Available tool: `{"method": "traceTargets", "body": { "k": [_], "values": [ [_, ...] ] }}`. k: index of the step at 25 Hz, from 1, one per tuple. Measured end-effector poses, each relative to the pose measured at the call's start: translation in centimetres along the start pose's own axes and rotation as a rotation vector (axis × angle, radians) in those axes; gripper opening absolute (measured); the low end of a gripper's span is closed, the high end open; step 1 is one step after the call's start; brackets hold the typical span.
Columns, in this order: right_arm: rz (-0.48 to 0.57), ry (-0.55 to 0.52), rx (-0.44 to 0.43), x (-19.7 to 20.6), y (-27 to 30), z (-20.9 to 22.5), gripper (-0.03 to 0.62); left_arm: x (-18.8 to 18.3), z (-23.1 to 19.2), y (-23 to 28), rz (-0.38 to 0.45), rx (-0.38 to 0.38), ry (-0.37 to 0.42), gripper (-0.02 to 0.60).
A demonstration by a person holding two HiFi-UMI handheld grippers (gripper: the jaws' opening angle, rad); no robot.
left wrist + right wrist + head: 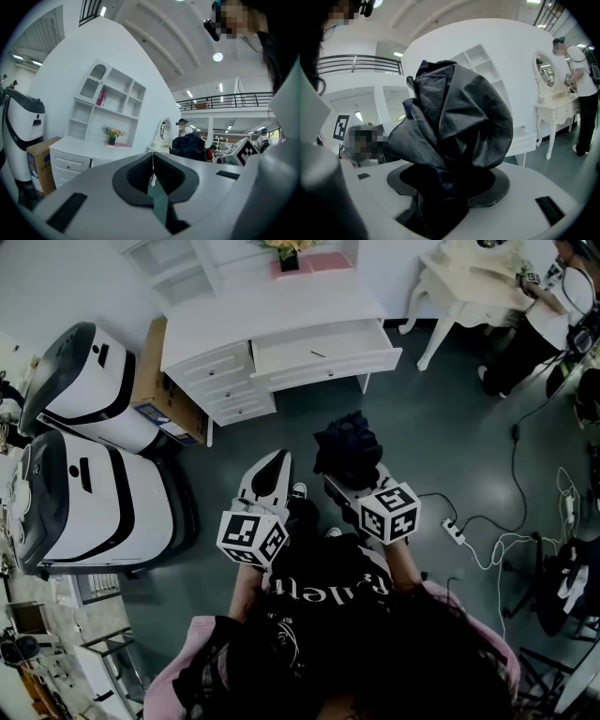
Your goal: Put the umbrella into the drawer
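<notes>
A folded dark umbrella sticks up from my right gripper, whose jaws are shut on it; its crumpled fabric fills the right gripper view. My left gripper is held beside it, jaws shut with nothing between them, its pads pressed together. Ahead stands a white desk with its wide middle drawer pulled out. The desk also shows at the left in the left gripper view.
Two large white and black machines stand at the left, with a cardboard box next to the desk. A white side table and a person are at the back right. Cables and a power strip lie on the floor.
</notes>
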State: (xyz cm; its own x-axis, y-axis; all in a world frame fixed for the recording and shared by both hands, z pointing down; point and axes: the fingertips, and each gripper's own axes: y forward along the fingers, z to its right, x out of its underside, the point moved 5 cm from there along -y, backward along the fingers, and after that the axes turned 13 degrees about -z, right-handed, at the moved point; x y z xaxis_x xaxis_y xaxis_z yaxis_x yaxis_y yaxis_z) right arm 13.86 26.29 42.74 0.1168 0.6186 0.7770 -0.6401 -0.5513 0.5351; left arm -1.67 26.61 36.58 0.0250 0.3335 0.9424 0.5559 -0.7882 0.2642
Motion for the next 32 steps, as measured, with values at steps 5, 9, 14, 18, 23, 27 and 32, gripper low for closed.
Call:
{"method": "traceTargets", "body": {
  "k": [5,9,14,18,23,27,32],
  "values": [
    [-0.015,0.014,-0.009,-0.1,0.8,0.7,0.278,0.2,-0.3,1.0,-0.020,0.001,-0.006,0.015],
    [-0.032,0.026,-0.018,-0.5,2.3,1.2,0.278,0.3,-1.4,1.7,-0.037,-0.005,-0.013,0.015],
    [-0.059,0.025,-0.030,-2.1,5.4,2.0,0.278,-0.1,-4.8,3.7,-0.048,-0.021,-0.032,0.016],
    [-0.073,0.022,-0.023,-4.2,7.8,3.5,0.278,-1.2,-7.3,6.8,-0.047,-0.012,-0.037,0.015],
    [-0.079,0.038,-0.004,-8.0,11.7,5.5,0.278,-3.4,-11.0,11.2,-0.060,0.027,-0.026,0.016],
    [-0.096,0.046,0.001,-11.8,15.7,6.5,0.278,-5.9,-15.2,14.5,-0.063,0.047,-0.027,0.016],
    [-0.124,0.054,0.013,-14.9,20.1,7.9,0.278,-7.4,-19.3,17.4,-0.075,0.077,-0.031,0.015]
  ]
}}
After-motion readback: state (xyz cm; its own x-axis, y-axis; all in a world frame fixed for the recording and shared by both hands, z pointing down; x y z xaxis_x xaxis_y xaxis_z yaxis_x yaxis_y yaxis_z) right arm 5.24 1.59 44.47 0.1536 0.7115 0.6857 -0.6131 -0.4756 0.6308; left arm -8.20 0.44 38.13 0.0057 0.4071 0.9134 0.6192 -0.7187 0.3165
